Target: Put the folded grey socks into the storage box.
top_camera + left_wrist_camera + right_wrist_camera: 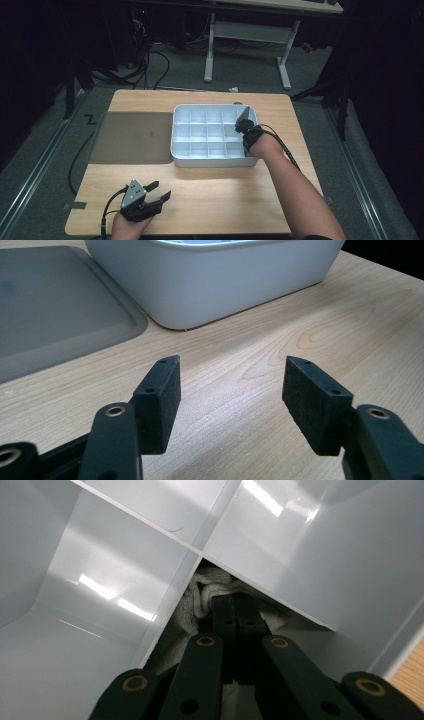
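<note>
A white tray split into several small compartments stands in the middle of the wooden table. My right gripper reaches down into a compartment on the tray's right side. In the right gripper view its jaws are shut against each other, and the right gripper tips are pushed into a crumpled grey cloth in a corner compartment, beside a white divider. Whether a fold is pinched is hidden. My left gripper hovers open over bare wood near the front left edge, and the left gripper holds nothing.
A flat grey lid lies on the table against the tray's left side, and the lid and the tray's outer wall sit ahead of the left gripper. A white desk frame and cables are on the floor beyond.
</note>
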`<move>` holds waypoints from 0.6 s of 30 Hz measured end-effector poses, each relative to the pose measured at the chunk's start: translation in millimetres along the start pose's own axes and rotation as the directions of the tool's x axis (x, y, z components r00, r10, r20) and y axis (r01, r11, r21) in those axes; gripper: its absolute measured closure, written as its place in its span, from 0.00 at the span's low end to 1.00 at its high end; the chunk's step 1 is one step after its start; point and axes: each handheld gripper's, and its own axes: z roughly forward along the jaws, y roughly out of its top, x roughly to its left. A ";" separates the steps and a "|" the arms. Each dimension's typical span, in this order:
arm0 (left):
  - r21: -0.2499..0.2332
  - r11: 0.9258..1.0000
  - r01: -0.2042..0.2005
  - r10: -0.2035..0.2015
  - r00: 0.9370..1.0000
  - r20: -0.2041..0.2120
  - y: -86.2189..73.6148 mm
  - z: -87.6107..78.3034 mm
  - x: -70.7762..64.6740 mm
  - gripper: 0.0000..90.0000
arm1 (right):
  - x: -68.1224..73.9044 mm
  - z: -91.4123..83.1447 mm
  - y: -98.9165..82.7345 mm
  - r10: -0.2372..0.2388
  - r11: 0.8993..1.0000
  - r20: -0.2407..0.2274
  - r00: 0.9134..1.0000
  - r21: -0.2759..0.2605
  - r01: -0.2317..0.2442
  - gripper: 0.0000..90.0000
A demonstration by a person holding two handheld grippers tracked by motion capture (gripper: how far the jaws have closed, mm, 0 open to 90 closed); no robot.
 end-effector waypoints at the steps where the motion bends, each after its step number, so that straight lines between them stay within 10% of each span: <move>1: 0.000 1.000 0.000 0.000 1.000 0.001 0.1 0.0 0.0 0.45 | 1.4 0.6 0.0 0.014 1.000 0.001 1.000 0.004 -0.014 1.00; 18: 0.002 1.000 0.006 -0.006 1.000 0.004 0.1 0.2 -0.8 0.45 | -4.4 -5.8 -3.3 0.035 0.999 -0.023 0.999 -0.024 -0.035 0.97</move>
